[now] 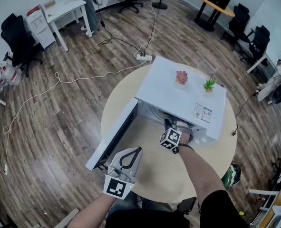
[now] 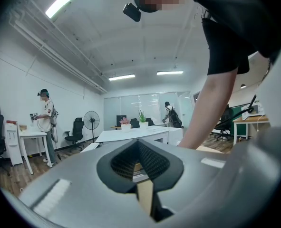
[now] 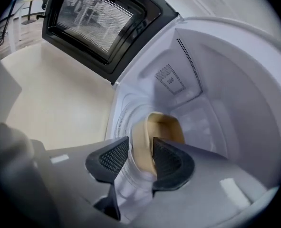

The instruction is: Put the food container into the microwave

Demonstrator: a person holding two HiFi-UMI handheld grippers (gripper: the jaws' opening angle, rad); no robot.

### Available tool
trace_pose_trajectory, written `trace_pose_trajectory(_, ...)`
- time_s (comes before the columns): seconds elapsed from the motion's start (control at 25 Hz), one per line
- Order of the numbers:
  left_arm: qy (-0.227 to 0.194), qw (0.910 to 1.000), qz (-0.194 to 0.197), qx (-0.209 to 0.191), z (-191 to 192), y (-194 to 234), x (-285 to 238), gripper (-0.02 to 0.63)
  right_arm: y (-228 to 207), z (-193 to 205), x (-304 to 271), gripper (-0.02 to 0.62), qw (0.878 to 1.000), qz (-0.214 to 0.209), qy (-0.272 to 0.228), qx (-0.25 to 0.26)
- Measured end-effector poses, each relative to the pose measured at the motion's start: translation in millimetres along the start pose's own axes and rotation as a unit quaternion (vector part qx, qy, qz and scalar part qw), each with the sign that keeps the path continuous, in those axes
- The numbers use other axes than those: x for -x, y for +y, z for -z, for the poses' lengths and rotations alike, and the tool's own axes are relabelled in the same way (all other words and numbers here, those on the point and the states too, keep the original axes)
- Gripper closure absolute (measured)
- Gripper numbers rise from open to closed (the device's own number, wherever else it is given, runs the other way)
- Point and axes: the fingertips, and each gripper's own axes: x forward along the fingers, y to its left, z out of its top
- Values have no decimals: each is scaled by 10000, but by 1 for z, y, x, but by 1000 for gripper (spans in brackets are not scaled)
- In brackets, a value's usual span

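Holds the left gripper (image 1: 139,150) level above the near side of the round table (image 1: 119,101), close to the open door (image 1: 112,137) of the white microwave (image 1: 178,94). Clenched there, tips touching, nothing caught between them. Shows the door swung out to the left, with its dark window toward the table.

Reaches the right gripper (image 3: 140,145) down at a slant into the white cavity. Released: jaws spread, left pad clear of the food container (image 3: 161,129), right pad just beside its rim. Finds the tan food container standing inside the microwave on the turntable (image 3: 120,120), between those spread jaws.

Farther right, on the microwave's flat top, carries a small pink plant (image 1: 181,77) and a green plant (image 1: 209,84).
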Motion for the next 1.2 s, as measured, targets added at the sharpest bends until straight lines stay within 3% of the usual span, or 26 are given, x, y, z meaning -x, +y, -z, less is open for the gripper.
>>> trace_pose_trajectory(0.12,-12,10000,7,3,0,-1,-3,607,4,1,14,453,9999,87,-91,-43)
trace_pose_trajectory(0.32,363,9980,-82,505,11,-5,-3,607,28,-3,62,453,9989,-3,-458,142)
trace_pose_trajectory(0.6,241,9992,90,302,-10,-18,-10,607,70,19,142,461,9962,-423,-666,362)
trace_pose_trajectory(0.72,188,9992,138,313,-22,-27,-11,607,84,28,179,548,9952,-780,-590,69)
trace_pose_trajectory(0.88,191,9992,208,282,-39,-36,-6,607,95,19,234,575,9882,-1241,-816,-370)
trace_pose_trajectory(1.04,79,9995,288,139,-61,-43,-6,607,93,-9,296,586,9737,-1506,-1470,-876)
trace_pose_trajectory(1.2,-58,9994,323,135,-86,-49,-7,607,74,-40,358,586,9574,-1287,-2252,-1273)
